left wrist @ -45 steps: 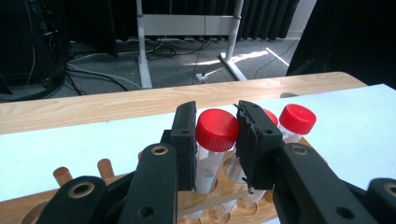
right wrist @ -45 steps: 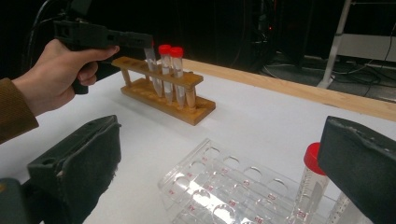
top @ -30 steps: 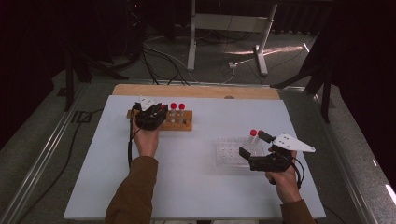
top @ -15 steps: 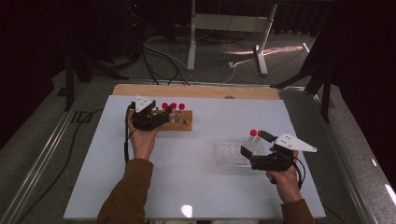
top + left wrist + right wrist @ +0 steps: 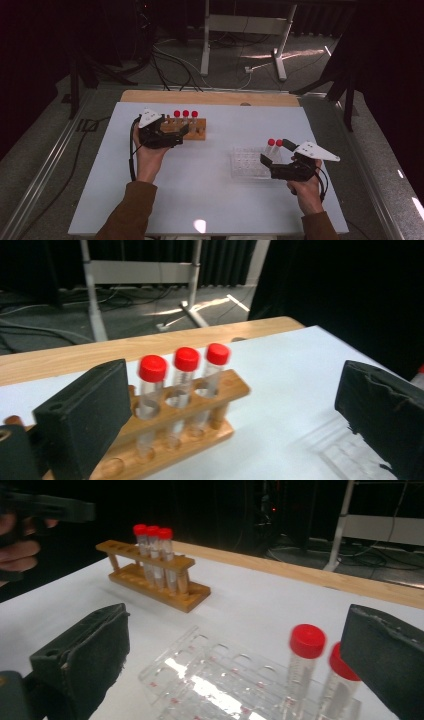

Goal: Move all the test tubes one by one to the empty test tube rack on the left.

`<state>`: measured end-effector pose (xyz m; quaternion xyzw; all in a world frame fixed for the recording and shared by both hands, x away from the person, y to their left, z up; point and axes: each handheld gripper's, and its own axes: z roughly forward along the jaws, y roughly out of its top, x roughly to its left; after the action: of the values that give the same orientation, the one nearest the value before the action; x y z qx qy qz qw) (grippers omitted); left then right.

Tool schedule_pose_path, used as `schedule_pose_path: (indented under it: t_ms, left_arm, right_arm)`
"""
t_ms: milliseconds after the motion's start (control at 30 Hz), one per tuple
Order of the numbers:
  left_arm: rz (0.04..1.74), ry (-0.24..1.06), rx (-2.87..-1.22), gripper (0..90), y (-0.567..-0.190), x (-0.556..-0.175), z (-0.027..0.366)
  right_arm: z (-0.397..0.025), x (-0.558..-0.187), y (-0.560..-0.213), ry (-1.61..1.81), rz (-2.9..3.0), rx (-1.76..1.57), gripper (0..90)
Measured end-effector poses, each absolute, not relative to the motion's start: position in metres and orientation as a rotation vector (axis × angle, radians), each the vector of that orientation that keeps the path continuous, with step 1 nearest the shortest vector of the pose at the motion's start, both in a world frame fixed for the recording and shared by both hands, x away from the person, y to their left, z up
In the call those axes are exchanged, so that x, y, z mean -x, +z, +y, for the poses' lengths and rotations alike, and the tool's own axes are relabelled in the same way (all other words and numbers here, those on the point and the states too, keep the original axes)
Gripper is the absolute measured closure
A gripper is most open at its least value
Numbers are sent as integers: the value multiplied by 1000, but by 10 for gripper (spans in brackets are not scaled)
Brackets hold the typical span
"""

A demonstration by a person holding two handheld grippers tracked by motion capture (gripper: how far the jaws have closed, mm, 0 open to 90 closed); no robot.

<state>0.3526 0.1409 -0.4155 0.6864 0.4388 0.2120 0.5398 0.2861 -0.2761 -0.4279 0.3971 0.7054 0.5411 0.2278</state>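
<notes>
Before you, a bare white tabletop (image 5: 210, 170) ends at a pale wooden plank (image 5: 210, 97) along its far edge. Beyond it, your view takes in a grey metal stand (image 5: 206, 45) on the dim floor, loose black cables (image 5: 170, 60) beside it and black curtains (image 5: 390, 50) to the right.

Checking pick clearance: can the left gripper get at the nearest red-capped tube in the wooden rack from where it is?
Probably yes. The left gripper is open beside the wooden rack, and the nearest red-capped tube stands upright just past its near finger, with nothing between them.
</notes>
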Motion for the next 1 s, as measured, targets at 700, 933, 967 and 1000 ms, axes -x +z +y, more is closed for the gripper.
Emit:
schedule_pose_path:
  t_ms: [700,933,967,1000]
  left_arm:
    - [1022,494,-1601,5,-427,-315,157]
    - [1021,487,-1592,5,-427,-313,155]
    - [1021,481,-1591,5,-427,-313,155]
    - [1017,478,-1592,5,-427,-312,155]
  right_arm:
    - [-314,-313,-450,1423,1917,-1195,287]
    - [-317,-318,-463,1348,1951,-1184,512]
    - [-317,-318,-465,1340,1954,-1186,535]
    - [-317,-319,-467,1329,1958,-1189,555]
